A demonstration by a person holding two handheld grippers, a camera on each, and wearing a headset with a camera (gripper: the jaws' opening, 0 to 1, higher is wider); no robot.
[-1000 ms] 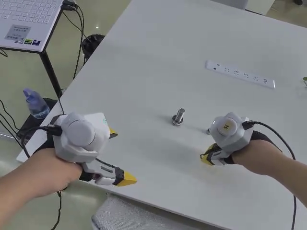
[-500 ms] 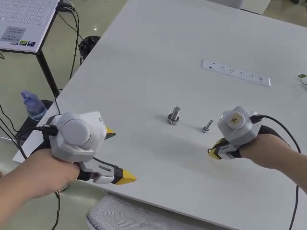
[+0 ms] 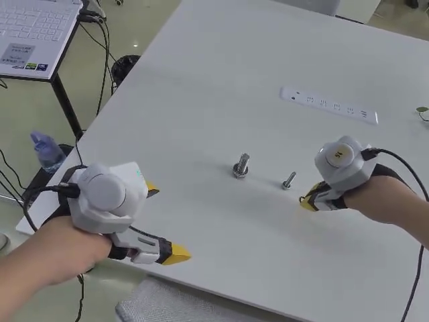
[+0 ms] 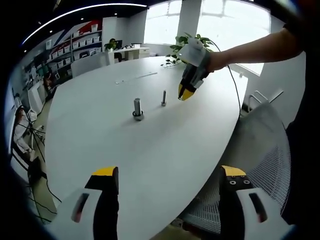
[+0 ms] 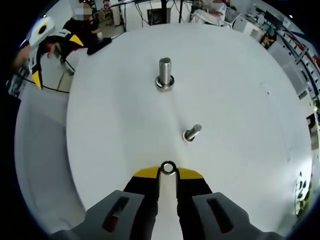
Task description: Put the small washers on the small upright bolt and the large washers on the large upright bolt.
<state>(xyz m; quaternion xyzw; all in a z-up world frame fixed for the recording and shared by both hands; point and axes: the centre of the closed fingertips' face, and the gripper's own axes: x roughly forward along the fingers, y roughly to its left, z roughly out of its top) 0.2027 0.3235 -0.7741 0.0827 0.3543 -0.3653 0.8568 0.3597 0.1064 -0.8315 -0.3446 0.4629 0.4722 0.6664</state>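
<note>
The large upright bolt [image 3: 242, 165] [image 4: 137, 108] [image 5: 165, 72] stands mid-table with a washer round its base. The small bolt [image 3: 289, 180] [image 4: 163, 97] [image 5: 192, 132] stands to its right. My right gripper [image 3: 309, 202] [image 5: 168, 172] [image 4: 185, 93] is shut on a small washer [image 5: 168, 168] pinched at its yellow tips, just short of the small bolt. My left gripper [image 3: 163, 221] [image 4: 169, 172] [image 5: 56, 59] hovers open and empty over the table's near edge.
A white power strip [image 3: 328, 106] lies further back on the white table [image 3: 214, 80]. Off the table's left side are a laptop [image 3: 33, 30] on a stand and a blue bottle [image 3: 44, 148]. A mesh chair [image 4: 265, 150] sits by the near edge.
My right gripper has drawn back to the right, uncovering the small bolt. The left gripper has hardly moved.
</note>
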